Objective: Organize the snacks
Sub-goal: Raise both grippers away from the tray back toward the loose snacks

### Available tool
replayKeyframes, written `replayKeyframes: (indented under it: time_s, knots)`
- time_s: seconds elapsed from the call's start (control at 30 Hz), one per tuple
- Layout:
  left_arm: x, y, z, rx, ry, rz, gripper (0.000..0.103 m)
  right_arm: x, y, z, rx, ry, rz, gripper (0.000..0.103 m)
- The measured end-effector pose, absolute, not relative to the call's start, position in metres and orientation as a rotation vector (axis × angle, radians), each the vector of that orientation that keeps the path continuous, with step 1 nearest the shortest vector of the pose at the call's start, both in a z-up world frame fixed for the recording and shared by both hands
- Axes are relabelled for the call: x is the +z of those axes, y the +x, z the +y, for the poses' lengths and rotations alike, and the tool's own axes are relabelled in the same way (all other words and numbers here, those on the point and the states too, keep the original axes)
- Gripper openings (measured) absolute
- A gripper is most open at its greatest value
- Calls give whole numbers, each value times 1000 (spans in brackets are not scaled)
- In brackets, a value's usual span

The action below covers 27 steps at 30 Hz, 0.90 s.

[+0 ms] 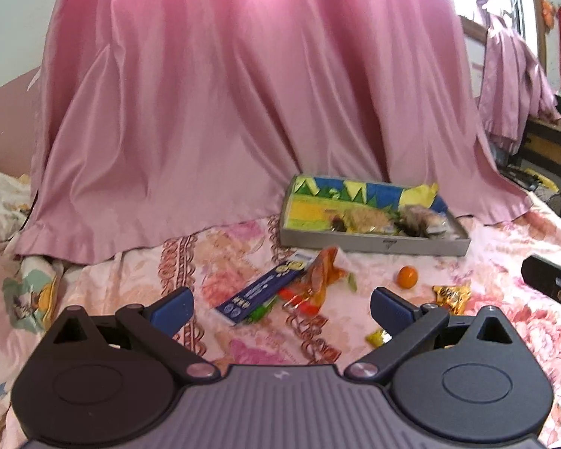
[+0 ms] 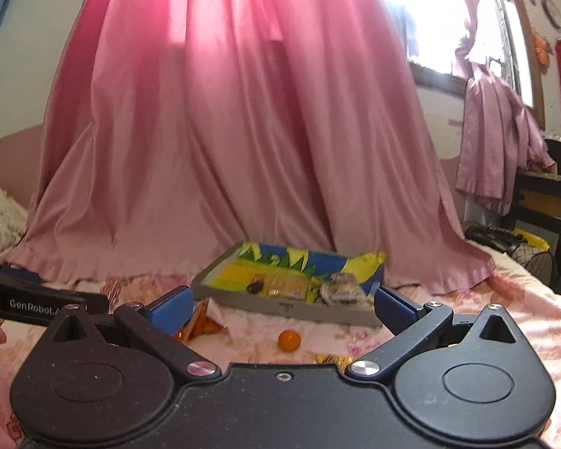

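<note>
Both grippers, left gripper (image 1: 280, 308) and right gripper (image 2: 282, 308), hover with jaws spread wide and empty near the tray (image 1: 374, 243); the round orange candy (image 1: 407, 275) just before it could roll off when pinched.

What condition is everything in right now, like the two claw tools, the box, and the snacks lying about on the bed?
Left gripper: fingers wide open, empty.
Right gripper: fingers wide open, empty.
Cardboard tray: lidless, partly filled with wrapped snacks.
Small orange fruit: loose on the bedspread, outside the tray.
Blue packet: lying flat, outside the tray.
Gold wrapper: crumpled, outside the tray.

Tray (image 1: 374, 243) before curtain (image 1: 243, 112); ball (image 1: 407, 276), wrappers (image 1: 319, 280) on bedspread (image 1: 205, 262) before tray.
</note>
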State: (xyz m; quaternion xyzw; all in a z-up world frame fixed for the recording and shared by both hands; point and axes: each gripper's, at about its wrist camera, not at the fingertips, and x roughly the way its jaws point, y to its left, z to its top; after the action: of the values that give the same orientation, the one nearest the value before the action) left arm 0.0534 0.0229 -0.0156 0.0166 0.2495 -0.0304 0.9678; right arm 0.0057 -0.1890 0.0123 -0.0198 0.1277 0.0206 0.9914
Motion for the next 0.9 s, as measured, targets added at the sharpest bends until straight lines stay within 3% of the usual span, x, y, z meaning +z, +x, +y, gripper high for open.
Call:
replayKeyframes:
  time_s: [0.9]
  knots:
    - [-40, 73, 26, -19, 76, 710, 103, -24, 42, -184, 39, 20, 580, 102]
